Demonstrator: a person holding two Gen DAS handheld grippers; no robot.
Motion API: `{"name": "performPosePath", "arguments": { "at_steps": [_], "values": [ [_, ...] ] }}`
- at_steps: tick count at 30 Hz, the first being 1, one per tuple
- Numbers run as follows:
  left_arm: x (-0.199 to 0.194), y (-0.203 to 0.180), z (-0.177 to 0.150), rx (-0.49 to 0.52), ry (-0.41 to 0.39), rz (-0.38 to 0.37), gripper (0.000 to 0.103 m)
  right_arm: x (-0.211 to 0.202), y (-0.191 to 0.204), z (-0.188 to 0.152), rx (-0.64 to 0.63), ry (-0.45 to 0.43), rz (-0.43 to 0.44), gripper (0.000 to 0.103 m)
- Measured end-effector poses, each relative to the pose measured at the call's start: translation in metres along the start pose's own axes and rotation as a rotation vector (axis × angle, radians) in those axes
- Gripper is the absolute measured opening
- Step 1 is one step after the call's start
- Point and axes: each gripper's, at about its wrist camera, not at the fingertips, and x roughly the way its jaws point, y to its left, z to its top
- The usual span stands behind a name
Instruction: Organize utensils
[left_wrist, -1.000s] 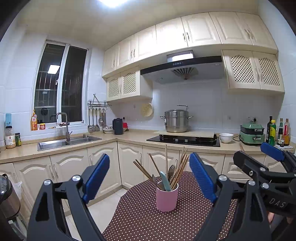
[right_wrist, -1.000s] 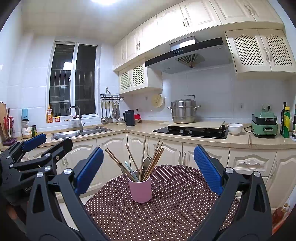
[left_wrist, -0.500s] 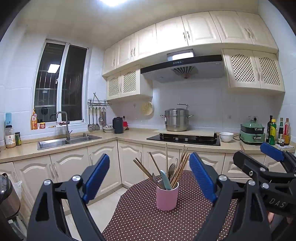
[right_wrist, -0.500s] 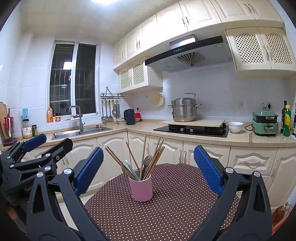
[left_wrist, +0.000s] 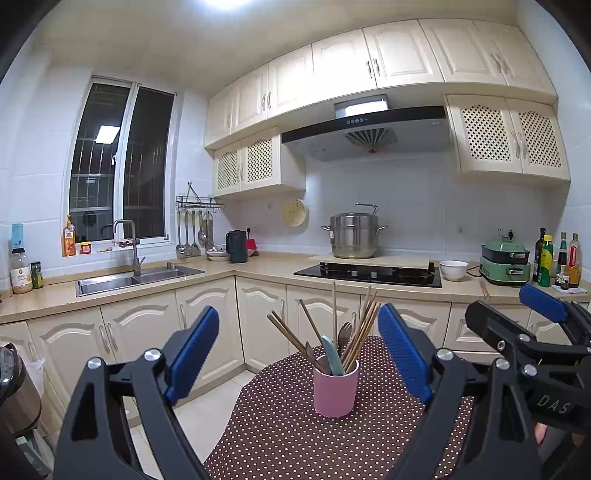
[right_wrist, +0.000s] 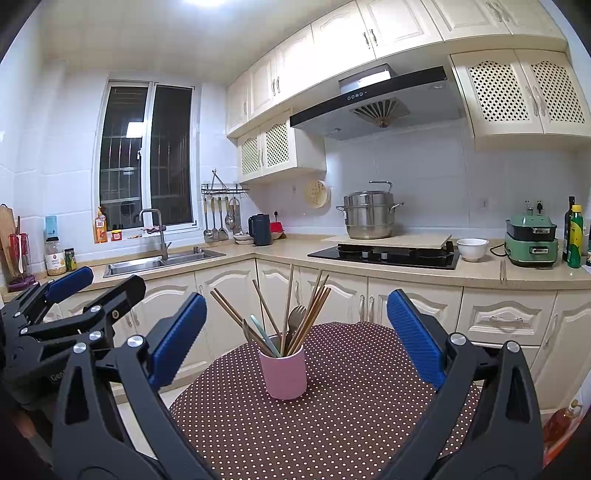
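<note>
Pink cup (left_wrist: 335, 390) stood upright on the dotted table (left_wrist: 280, 435), roughly mid-table toward its far edge, stuffed with utensils: wooden chopsticks (left_wrist: 360, 328) fanning up and outward, a metal fork (right_wrist: 296, 316), a teal handle (left_wrist: 331, 355), and what looked like a knife blade, too small to be sure. Long axes all near vertical, leaning off to both sides.

Left gripper (left_wrist: 298, 357) hung short of the cup, jaws spread wide, nothing between the pads, touching nothing. The cup sat ahead of it and slightly right of its centre line. Right gripper (right_wrist: 293, 338) was likewise wide open and empty, with the cup almost dead ahead, between its fingers in line of sight but still apart from them.

Judgement: neither was clearly nearer; the right was better lined up. Pulling one utensil would need a grip high on a stem from the side, and the crowded chopsticks might drag along or tip the cup.
</note>
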Motion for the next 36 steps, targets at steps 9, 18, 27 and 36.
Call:
{"name": "performPosePath", "arguments": {
  "at_steps": [9,18,27,36],
  "values": [
    [0.0019,0.0017,-0.0032,0.005,0.006,0.005,0.086,0.0023,-0.0003,-0.0012,0.002,0.006,0.0,0.096],
    [0.0019,0.0016,-0.0032,0.006,0.008,0.005,0.086,0.0026,-0.0004,-0.0037,0.005,0.01,-0.001,0.096],
    [0.0041,0.0023,-0.0047,0.011,0.013,0.011,0.086,0.0043,0.001,-0.0053,0.01,0.015,-0.001,0.096],
    [0.0063,0.0025,-0.0037,0.012,0.018,0.01,0.086,0.0056,0.0009,-0.0055,0.012,0.018,0.0,0.096]
  ]
}}
